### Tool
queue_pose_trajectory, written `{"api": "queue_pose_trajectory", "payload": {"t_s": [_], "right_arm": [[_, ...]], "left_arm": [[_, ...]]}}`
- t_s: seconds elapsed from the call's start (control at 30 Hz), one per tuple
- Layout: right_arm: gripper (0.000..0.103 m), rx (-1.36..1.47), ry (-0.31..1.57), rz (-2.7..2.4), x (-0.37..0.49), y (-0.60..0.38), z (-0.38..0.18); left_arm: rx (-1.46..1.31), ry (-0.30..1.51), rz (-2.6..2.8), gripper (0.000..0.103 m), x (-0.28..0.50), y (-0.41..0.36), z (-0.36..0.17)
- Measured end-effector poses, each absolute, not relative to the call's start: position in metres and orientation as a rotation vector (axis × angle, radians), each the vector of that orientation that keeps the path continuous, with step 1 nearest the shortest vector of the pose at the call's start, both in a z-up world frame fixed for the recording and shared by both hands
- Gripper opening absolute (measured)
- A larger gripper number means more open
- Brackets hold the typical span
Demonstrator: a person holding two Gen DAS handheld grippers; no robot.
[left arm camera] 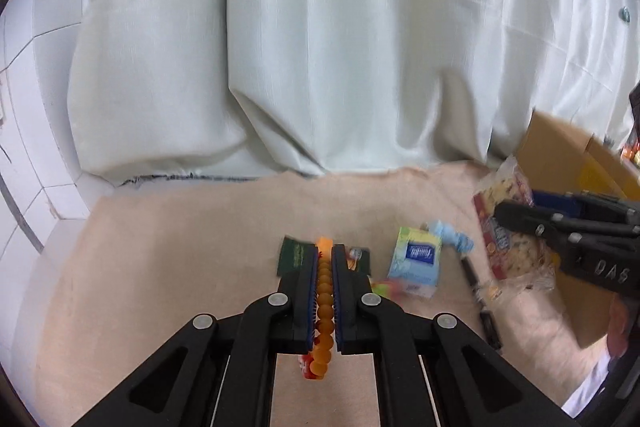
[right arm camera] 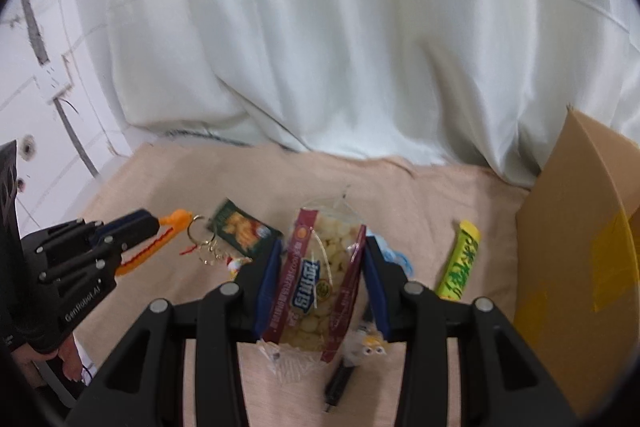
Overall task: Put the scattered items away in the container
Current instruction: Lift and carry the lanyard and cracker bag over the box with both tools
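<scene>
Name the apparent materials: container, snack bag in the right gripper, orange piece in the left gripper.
Container: brown corrugated cardboard, matte, with yellow tape patches.
Snack bag: thin plastic film, glossy; the clear window shows pale puffs, and it crinkles between the right gripper's jaws.
Orange piece: bumpy, slightly translucent, likely soft rubber or silicone, with a metal key ring; the left gripper is shut on it.

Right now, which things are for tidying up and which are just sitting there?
For tidying: orange beaded keychain, clear maroon-edged snack bag, yellow-green wrapped bar, blue tissue pack, dark green snack packet, brown cardboard box.

Just there: white draped curtain, beige table cloth.
</scene>
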State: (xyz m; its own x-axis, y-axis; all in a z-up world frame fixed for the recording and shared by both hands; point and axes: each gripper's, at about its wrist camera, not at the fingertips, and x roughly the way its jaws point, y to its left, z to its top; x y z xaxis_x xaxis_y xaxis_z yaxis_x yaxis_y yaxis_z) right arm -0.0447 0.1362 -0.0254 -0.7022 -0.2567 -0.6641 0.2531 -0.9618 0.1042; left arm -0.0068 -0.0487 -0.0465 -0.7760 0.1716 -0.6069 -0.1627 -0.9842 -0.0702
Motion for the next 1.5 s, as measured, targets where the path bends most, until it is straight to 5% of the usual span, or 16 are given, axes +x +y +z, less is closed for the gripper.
{"api": "queue_pose_trajectory", "payload": {"t_s": [0.53, 1.13, 1.5], "right_arm": [[0.045, 0.839, -0.033, -2.682, -0.022, 0.124, 0.023], [0.044, 0.908, -0.011, -2.648, -0.027, 0.121, 0.006], [0.044, 0.826, -0.029, -2.693, -0.018, 0.139, 0.036]], "left_arm": [[-0.764, -0.006, 2.954, 0.006, 0.025, -0.067, 0.02], [-0.855, 0.035, 2.94, 0.006, 0.016, -0.05, 0.0], [-0.785, 0.041, 2.951, 0.006, 0.012, -0.023, 0.042]]}}
